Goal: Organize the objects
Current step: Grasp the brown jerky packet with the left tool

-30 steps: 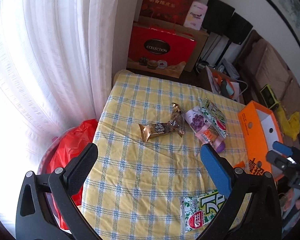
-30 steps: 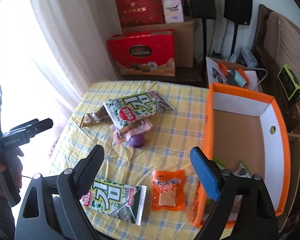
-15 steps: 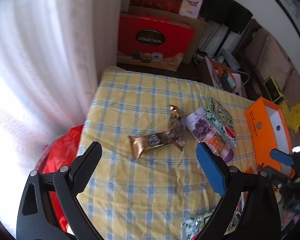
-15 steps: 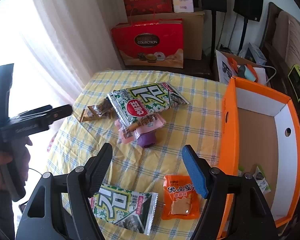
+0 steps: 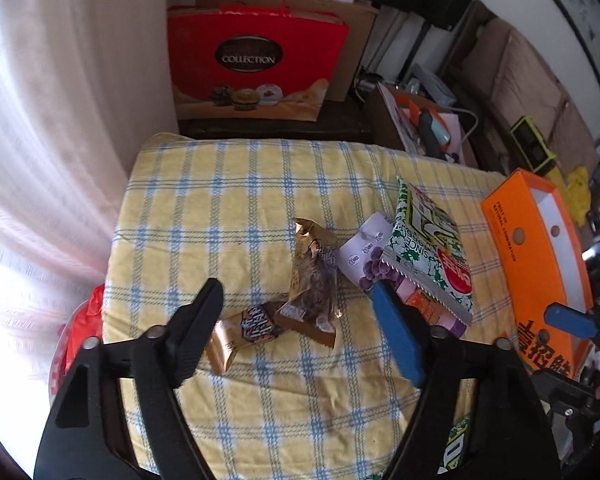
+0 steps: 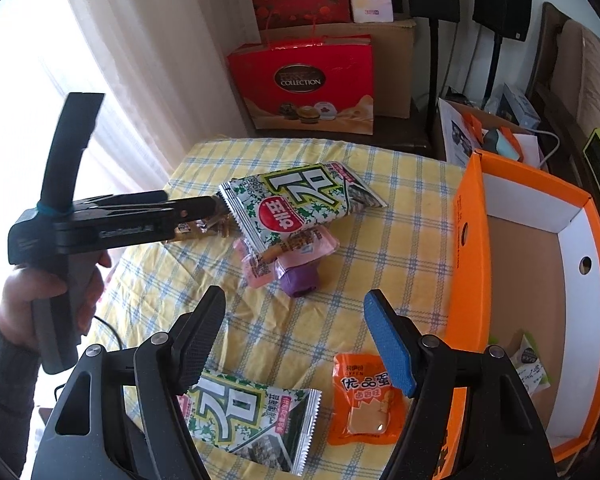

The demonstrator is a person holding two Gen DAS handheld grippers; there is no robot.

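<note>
My left gripper (image 5: 300, 320) is open, low over two gold-brown snack wrappers (image 5: 296, 300) on the yellow checked tablecloth (image 5: 228, 184). Right of them lie a purple grape pouch (image 5: 364, 256) and a green-white snack bag (image 5: 432, 248). My right gripper (image 6: 292, 336) is open above the cloth, with a second green-white bag (image 6: 252, 412) and an orange egg packet (image 6: 364, 400) below it. The orange box (image 6: 460, 280) stands at the right with a small packet (image 6: 532, 364) inside. The left gripper also shows in the right wrist view (image 6: 212, 206), at the gold wrappers.
A red gift bag (image 5: 256, 68) and cardboard boxes stand behind the table. White curtains (image 5: 60, 140) hang at the left. A red plastic bag (image 5: 80, 332) sits below the table's left edge. Cluttered shelves and a sofa are at the right.
My left gripper has moved forward and down to the gold wrappers. My right gripper has drawn back and left a little, so the orange box sits further right.
</note>
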